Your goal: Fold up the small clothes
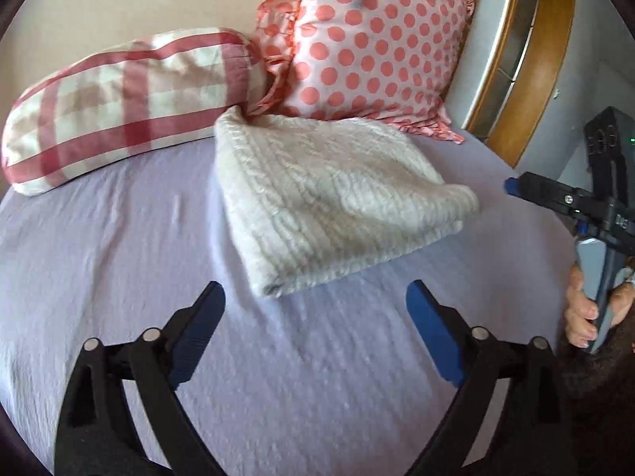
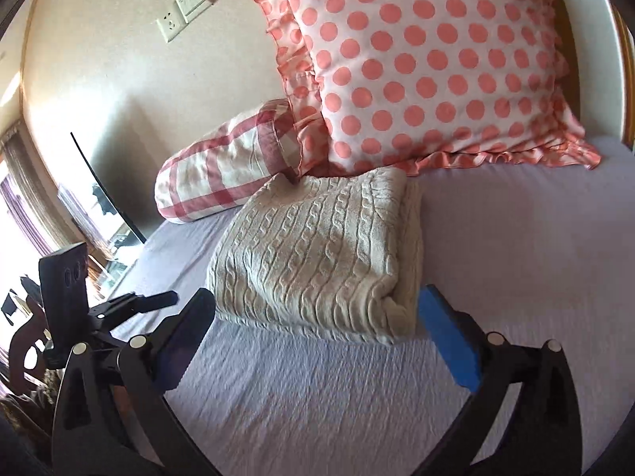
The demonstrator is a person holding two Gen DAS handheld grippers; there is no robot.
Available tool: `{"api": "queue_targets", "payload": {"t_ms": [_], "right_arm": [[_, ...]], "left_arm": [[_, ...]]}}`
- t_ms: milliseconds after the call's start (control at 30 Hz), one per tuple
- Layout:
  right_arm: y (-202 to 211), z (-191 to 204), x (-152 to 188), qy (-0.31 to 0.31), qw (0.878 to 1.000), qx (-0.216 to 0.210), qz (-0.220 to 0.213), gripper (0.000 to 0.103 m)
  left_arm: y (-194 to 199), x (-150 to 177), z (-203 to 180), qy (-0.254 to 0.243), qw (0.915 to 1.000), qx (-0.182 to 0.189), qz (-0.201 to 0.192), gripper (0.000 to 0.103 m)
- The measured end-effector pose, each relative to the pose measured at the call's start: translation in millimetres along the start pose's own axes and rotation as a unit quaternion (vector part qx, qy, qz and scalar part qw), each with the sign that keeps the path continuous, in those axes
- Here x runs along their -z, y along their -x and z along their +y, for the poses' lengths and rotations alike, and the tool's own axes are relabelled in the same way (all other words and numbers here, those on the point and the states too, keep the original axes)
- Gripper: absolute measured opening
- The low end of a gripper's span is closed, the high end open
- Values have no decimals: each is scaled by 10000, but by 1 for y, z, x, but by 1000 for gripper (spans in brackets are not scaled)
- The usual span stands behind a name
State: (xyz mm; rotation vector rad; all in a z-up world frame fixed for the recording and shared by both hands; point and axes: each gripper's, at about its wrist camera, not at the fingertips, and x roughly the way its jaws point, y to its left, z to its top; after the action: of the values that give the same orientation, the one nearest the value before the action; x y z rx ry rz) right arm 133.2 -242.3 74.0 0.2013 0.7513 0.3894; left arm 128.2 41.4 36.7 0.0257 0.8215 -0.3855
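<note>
A cream cable-knit garment (image 1: pixel 329 198) lies folded into a thick rectangle on the lavender bed sheet (image 1: pixel 278 377), its far edge against the pillows. It also shows in the right wrist view (image 2: pixel 317 254). My left gripper (image 1: pixel 315 305) is open and empty, just short of the garment's near corner. My right gripper (image 2: pixel 317 309) is open and empty, its fingertips on either side of the garment's near edge, not gripping it. The right gripper also shows at the right edge of the left wrist view (image 1: pixel 516 188), held by a hand.
A polka-dot pillow (image 1: pixel 373 43) and a red-checked bolster (image 1: pixel 119 107) lie at the head of the bed. A wooden frame (image 1: pixel 528 63) stands at the right. A wall with sockets (image 2: pixel 186 12) and a window are at the left.
</note>
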Motion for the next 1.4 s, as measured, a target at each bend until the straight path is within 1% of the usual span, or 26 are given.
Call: {"api": "queue_targets", "payload": {"t_ms": [67,100,167,267,333,433,500,533,1400], "right_arm": [[-9,10,17,123,9981,514,329,102],[-17,14,24,169,9966,643,484,102],[-35,18,35,215,9940,729,789,102],[-48,22,44,223,9914,796,1010,102],[-54,25,47,296,9894,897,1099,102],[-64,26,53,365,9837,1180,1309,102],[-65,28,55,477,9812,1315,1330,102],[-66,31,56,559,9793,1394,1359,102],[-66,31,57,561,9792,1402,1353,102]], "left_arm": [[0,13,0,-73,9981,-588,194,99],[-4,17,-3,-162,9961,-816,278,100],[-11,22,-3,-265,9931,-1047,467,100],[-25,25,2,-238,9889,-1221,810,101],[-23,27,8,-115,9894,-1215,788,101],[-23,29,17,105,9900,-1153,807,101],[-23,30,22,251,9904,-1072,838,101],[-23,30,22,247,9903,-1084,833,101],[-23,30,20,229,9905,-1085,812,101]]}}
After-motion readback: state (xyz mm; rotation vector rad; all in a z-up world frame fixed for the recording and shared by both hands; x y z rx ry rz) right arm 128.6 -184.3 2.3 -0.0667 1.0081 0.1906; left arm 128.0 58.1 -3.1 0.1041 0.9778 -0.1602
